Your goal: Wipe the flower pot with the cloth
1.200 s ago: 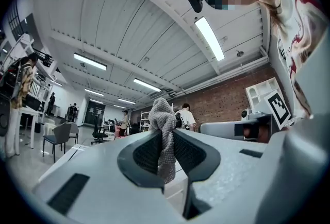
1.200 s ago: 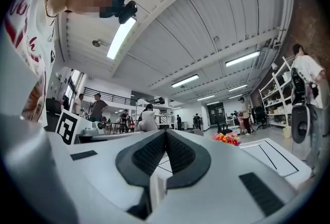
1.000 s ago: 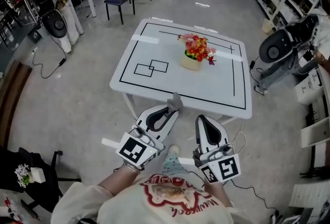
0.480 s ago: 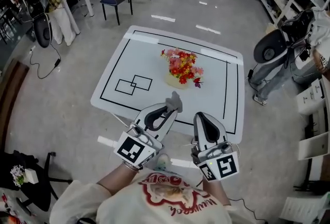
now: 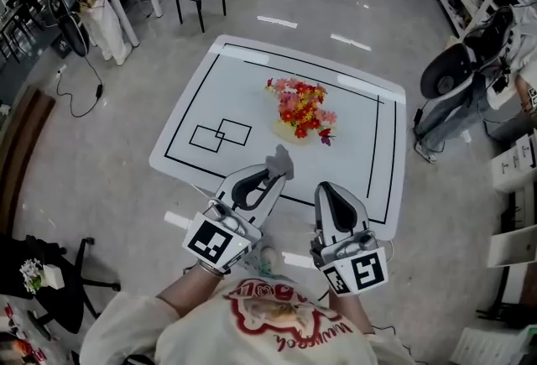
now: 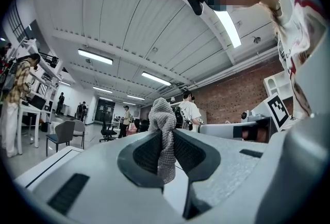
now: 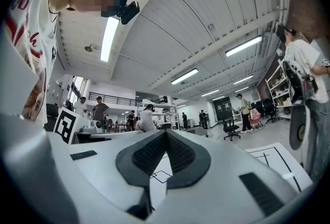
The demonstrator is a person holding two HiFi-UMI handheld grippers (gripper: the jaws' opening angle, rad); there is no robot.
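Grey knitted cloth, one, pinched in your left gripper, your right gripper pressed together on nothing, one round cream flower pot standing mid-way on one white, black-lined table.

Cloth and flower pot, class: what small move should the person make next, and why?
Probably carry the left gripper forward over the table toward the flower pot. Its jaws are already shut on the cloth, which pokes past the tips, but the pot stands apart, near the table's middle, so no wiping can start yet. The right gripper is shut and empty.
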